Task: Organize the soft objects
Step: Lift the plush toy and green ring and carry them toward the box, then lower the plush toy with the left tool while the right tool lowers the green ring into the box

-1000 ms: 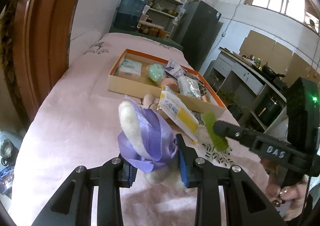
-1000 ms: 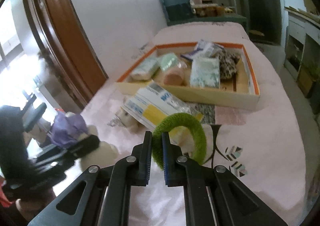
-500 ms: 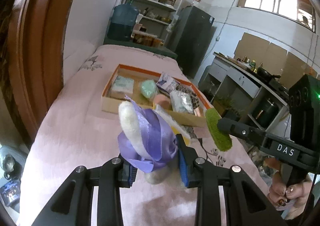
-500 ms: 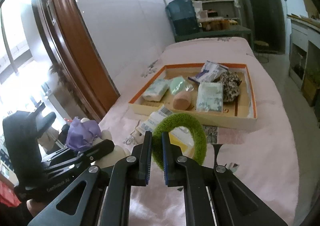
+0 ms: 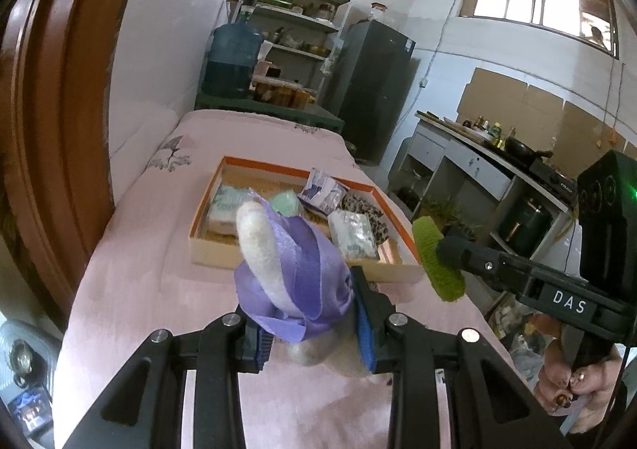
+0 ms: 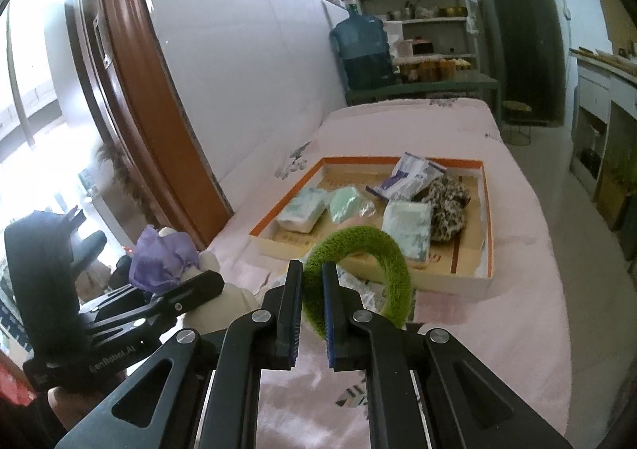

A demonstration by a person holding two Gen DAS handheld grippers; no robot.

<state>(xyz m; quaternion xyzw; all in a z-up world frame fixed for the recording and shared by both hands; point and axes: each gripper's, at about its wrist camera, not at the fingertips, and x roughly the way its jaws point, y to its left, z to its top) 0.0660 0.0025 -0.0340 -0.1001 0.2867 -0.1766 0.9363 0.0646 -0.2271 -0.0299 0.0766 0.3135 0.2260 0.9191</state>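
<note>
My left gripper is shut on a white plush toy with a purple ribbon, held above the pink cloth. The same toy shows at the left of the right wrist view, in the left gripper. My right gripper is shut on a fuzzy green ring, which appears edge-on at the tip of the right gripper in the left wrist view. Ahead lies an orange-rimmed cardboard tray holding several soft packets and a spotted cloth item.
The pink tablecloth covers a long table. A brown door frame stands at the left. Shelves, a blue water jug and a dark fridge stand past the far end. A counter runs along the right. A hand holds the right gripper's handle.
Both grippers have risen with their objects still held. The tray now sits lower and farther in both views, and the yellow-and-white packet near the tray is hidden behind the held things.
</note>
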